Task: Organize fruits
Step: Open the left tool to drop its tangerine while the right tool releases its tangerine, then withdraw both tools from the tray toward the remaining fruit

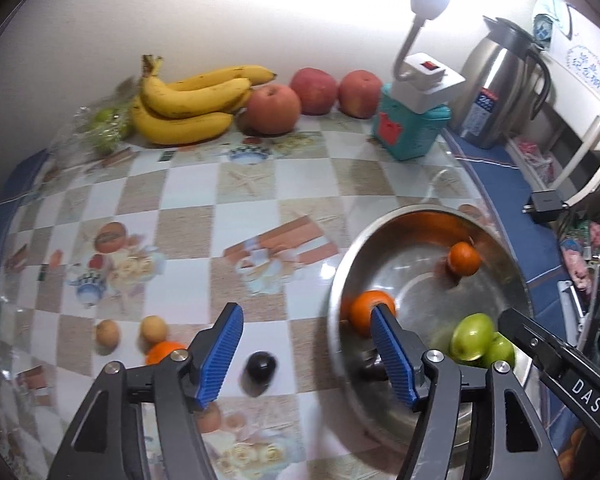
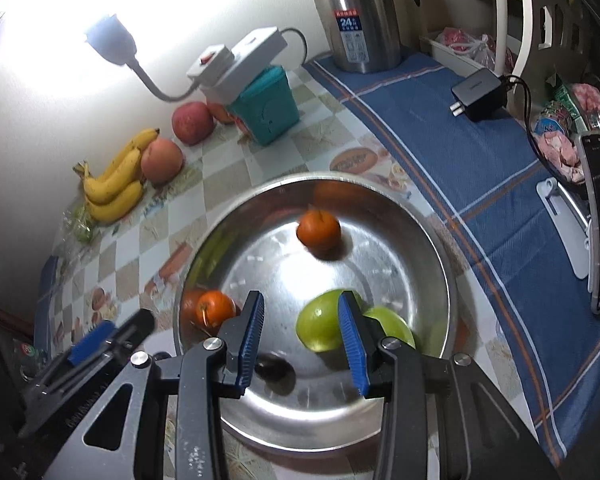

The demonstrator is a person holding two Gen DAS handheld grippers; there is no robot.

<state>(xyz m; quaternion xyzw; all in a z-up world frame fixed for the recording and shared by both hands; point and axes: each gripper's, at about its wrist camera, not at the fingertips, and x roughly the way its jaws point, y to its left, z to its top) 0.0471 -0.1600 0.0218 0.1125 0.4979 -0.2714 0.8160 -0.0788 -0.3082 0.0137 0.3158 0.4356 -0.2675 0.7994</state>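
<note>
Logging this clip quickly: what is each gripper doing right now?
Left gripper: open, holding nothing, above the checkered tablecloth.
Right gripper: open, empty, over the round steel bowl.

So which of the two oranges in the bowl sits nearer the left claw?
The orange against the bowl's near-left wall, just behind the left claw's right finger. The other orange lies farther back.

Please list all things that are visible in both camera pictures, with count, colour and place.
bowl: 1, steel, near right
oranges in bowl: 2, orange
green fruits: 2, green, in bowl
dark fruit in bowl: 1, near rim
dark fruit on table: 1
small fruits on table: 3, two tan, one orange
bananas: 1 bunch, yellow, by wall
apples: 3, red
teal box: 1
flask: 1, steel
left tongs: open
right tongs: open
</note>
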